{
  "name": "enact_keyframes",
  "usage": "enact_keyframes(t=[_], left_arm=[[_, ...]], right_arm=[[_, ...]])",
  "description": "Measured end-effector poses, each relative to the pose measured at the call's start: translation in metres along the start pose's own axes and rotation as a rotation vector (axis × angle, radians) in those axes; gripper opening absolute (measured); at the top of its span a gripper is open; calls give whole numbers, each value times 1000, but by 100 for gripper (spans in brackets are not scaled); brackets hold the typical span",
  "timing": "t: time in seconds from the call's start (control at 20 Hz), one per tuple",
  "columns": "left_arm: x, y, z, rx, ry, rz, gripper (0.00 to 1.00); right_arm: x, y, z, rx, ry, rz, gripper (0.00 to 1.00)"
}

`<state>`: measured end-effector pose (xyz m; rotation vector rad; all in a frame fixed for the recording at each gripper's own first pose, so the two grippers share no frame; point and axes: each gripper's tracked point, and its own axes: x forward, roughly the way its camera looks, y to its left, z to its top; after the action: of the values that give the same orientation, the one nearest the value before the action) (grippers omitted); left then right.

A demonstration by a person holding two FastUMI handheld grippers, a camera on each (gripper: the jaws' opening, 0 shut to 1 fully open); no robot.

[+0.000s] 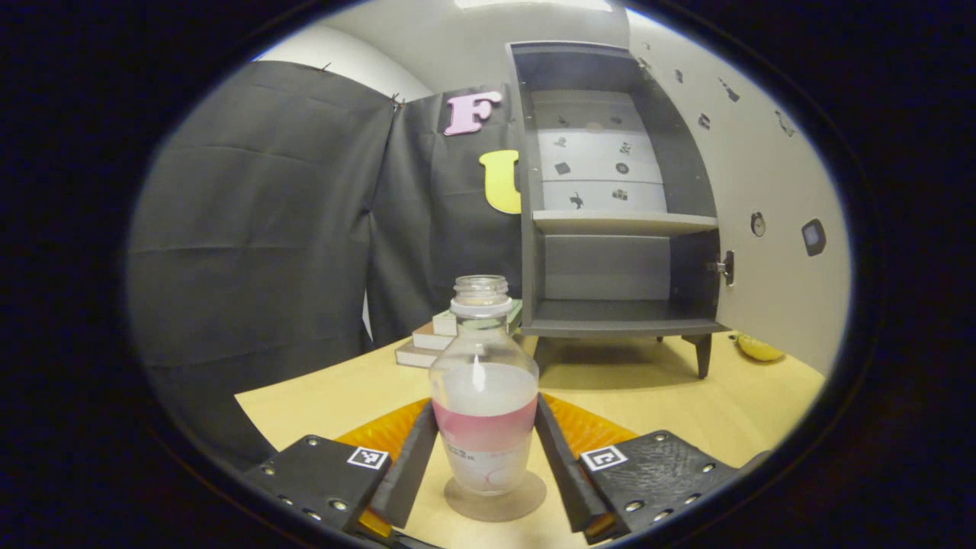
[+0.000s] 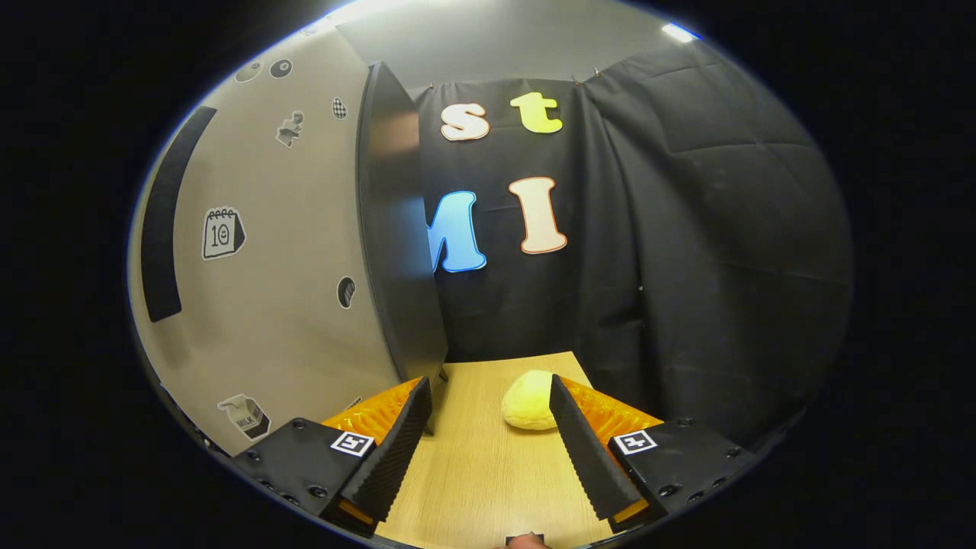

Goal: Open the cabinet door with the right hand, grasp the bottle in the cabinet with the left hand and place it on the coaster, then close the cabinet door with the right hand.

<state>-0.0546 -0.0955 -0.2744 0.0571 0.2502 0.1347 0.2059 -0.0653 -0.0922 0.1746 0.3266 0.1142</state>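
A clear uncapped bottle (image 1: pixel 483 366) with a pink band stands upright on a round grey coaster (image 1: pixel 528 497) on the wooden table. My left gripper (image 1: pixel 486 404) has both fingertips pressed against the bottle's sides, at the level of the pink band. Behind it, the dark grey cabinet (image 1: pixel 618 223) stands open with bare shelves, its white door (image 1: pixel 770 229) swung out to the right. In the right gripper view, the door (image 2: pixel 290 252) rises on the left with its dark edge (image 2: pixel 396 229) toward me. My right gripper (image 2: pixel 490 389) is open just beside that edge, holding nothing.
A small stack of books (image 1: pixel 438 339) lies left of the cabinet. A yellow lemon-like object (image 2: pixel 528 400) rests on the table (image 2: pixel 488 473) beyond my right fingers, and under the open door (image 1: pixel 759 348) in the left gripper view. Black cloth walls close off the back.
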Motion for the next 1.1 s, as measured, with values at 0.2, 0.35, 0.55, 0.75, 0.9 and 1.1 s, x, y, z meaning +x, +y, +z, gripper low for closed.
enact_keyframes(t=[0.2,0.35,0.55,0.75,0.9,1.1], left_arm=[[2,-1,17,-13,-65,-15,80],[2,-2,15,10,-47,-11,78],[-10,-5,33,49,0,-17,81],[-32,-10,93,75,-23,-26,80],[-48,-11,136,8,-54,-23,81],[-58,11,188,-31,-135,23,78]], right_arm=[[2,1,-6,10,17,5,98],[3,1,-3,2,13,8,98],[1,-1,5,16,1,15,98],[-10,8,29,14,-24,75,98],[-26,31,52,-11,-45,176,98],[-43,71,76,-100,-105,274,100]])
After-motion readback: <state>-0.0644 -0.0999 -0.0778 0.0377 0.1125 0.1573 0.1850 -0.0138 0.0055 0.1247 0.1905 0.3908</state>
